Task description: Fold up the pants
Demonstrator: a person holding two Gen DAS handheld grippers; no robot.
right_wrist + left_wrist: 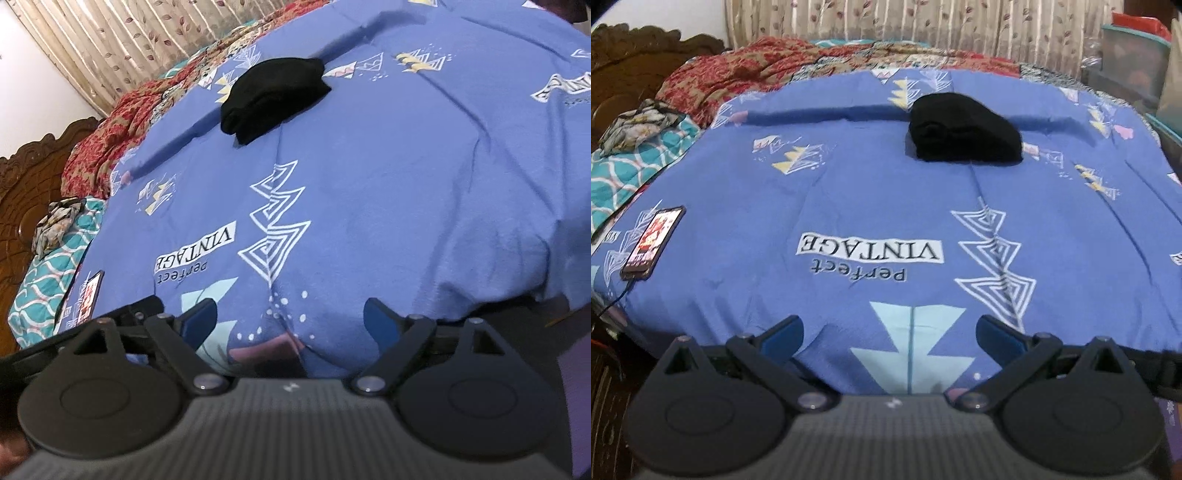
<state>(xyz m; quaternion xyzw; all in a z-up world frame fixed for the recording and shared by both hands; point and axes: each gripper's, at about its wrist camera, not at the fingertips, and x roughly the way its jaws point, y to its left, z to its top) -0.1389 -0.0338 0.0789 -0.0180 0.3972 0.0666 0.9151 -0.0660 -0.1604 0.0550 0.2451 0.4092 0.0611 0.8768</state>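
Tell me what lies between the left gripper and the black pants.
Only bare blue bedspread with its printed lettering lies between the open left gripper and the folded black pants; the left wrist view shows it.

Printed on the blue bedsheet (849,177), centre of the left wrist frame — "Perfect" in dark letters and "VINTAGE" in a white box with dark letters, both reading upside down. The same print stands at lower left of centre in the right wrist frame on the bedsheet (369,184), tilted and upside down; a second white-box print at the right edge there is cut off and partly legible only. The lit screen of the phone (652,242) at left — no characters can be made out.
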